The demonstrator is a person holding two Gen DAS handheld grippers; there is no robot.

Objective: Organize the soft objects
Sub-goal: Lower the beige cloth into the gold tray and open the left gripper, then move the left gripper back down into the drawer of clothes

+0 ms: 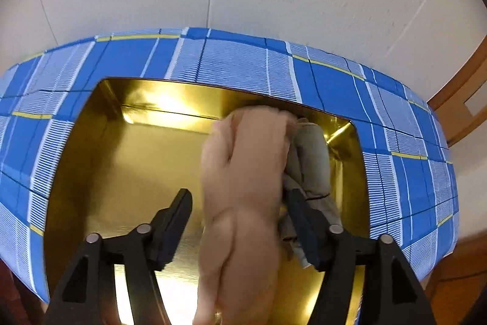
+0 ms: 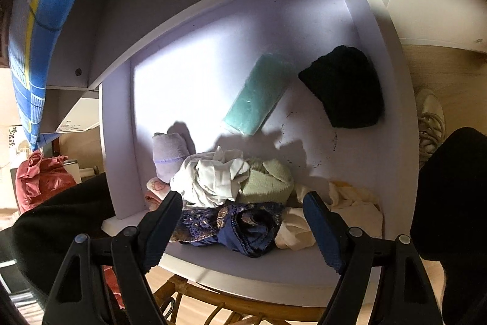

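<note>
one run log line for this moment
left gripper: open, beige cloth over gold box | right gripper: open above navy cloth

Blue, white and yellow plaid box (image 1: pixel 243 63) with shiny gold inside, holding a beige cloth (image 1: pixel 243 172) and a grey one (image 1: pixel 313 160). White drawer (image 2: pixel 213 57): teal cloth (image 2: pixel 258 93), black cloth (image 2: pixel 344 87), navy lace (image 2: pixel 237 224).

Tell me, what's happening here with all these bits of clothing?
A person with a gripper in each hand is sorting soft garments. The left gripper is over a blue plaid box with a gold lining, a beige cloth between its parted jaws, beside a grey garment already in the box. The right gripper hovers, jaws wide, above a white drawer, over a dark blue lace piece in a small pile.
</note>
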